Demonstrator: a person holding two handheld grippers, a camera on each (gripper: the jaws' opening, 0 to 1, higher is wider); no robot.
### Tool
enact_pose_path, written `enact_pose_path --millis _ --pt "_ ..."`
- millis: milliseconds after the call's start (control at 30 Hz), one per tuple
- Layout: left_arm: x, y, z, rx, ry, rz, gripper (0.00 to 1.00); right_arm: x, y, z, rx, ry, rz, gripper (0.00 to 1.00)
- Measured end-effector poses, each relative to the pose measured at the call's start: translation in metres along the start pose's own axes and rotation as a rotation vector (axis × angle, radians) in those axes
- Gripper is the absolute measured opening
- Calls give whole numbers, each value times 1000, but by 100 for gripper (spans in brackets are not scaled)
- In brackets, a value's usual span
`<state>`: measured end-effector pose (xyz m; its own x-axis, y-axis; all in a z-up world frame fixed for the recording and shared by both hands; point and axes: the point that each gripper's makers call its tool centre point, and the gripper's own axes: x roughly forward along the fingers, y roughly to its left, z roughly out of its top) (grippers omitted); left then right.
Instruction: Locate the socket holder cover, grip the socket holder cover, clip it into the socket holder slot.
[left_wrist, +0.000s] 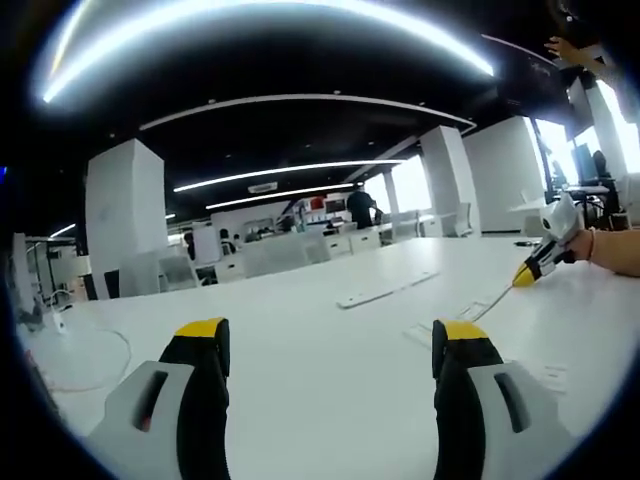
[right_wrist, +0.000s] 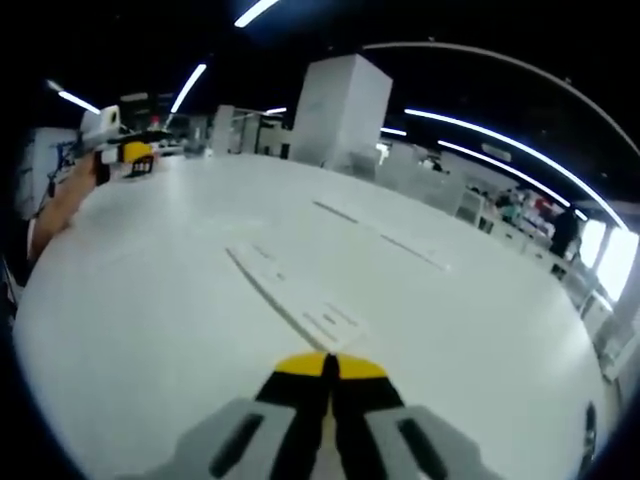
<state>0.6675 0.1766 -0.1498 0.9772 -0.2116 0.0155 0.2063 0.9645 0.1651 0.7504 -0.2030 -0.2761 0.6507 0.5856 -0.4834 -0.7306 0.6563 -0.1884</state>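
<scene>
Cover (right_wrist: 290, 290), a long white strip, lies flat on the white table (right_wrist: 150, 330) just ahead of my right tongs (right_wrist: 328, 372), whose jaws are pressed together on nothing. My left tongs (left_wrist: 330, 345) hang apart, off to the side. I'd open the right jaws first, come down low over the near end, and pinch its thin edges squarely.

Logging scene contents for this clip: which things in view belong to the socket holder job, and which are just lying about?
Job:
- long flat white socket holder strip on the white table
- right claw, jaws shut, empty
- left claw, jaws open, empty

Lying about:
- second flat white strip further out on the table, possibly the cover
- thin pale cable near the table edge
- white chairs beyond the table
</scene>
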Motion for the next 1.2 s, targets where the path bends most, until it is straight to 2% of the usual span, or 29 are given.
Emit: enact_pose_path --millis 400,1200 --pt "2 7 -4 5 6 24 82 2 3 0 -24 -4 3 4" --pt "-2 6 -3 3 10 16 81 2 -2 3 -24 -7 5 4"
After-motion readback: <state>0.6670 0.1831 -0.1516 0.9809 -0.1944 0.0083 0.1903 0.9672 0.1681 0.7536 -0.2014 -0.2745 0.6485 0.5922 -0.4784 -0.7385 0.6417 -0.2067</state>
